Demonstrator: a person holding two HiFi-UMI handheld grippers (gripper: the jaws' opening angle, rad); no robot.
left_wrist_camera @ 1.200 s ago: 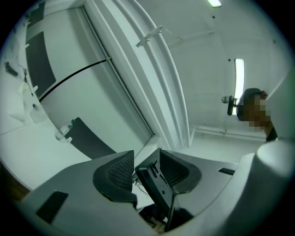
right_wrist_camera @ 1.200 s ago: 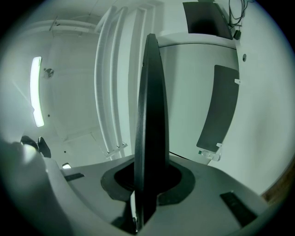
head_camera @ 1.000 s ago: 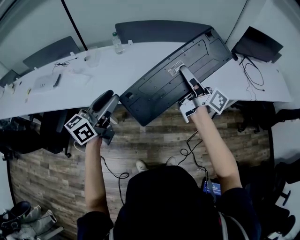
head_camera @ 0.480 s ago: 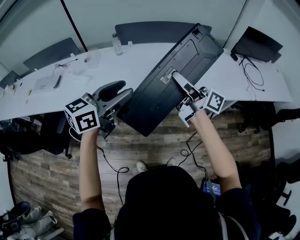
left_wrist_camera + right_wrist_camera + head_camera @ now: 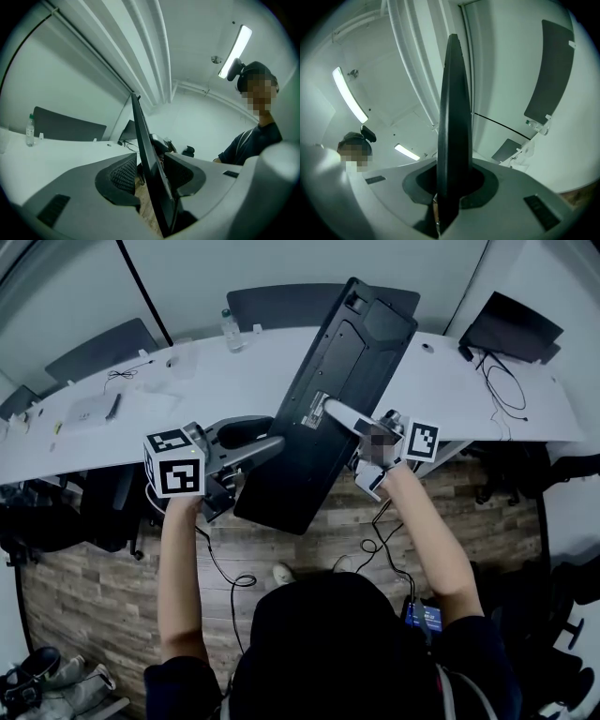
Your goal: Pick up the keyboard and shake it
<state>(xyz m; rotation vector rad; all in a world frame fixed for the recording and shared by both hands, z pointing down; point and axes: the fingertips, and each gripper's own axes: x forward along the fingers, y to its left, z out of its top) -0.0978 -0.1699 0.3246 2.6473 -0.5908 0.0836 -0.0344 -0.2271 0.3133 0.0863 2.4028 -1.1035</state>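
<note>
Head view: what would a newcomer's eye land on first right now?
The black keyboard fills the middle, held up above the white desk and tilted steeply, its underside facing the camera. The right gripper is clamped on its right long edge. The left gripper has its open jaws straddling the left edge, lower down.

left hand-held gripper (image 5: 275, 433): jaws apart | right hand-held gripper (image 5: 332, 410): jaws clamped

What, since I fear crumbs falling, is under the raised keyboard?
Below the keyboard lie the white desk at its far end and wood floor at its near end. Whatever sits directly beneath is covered.
</note>
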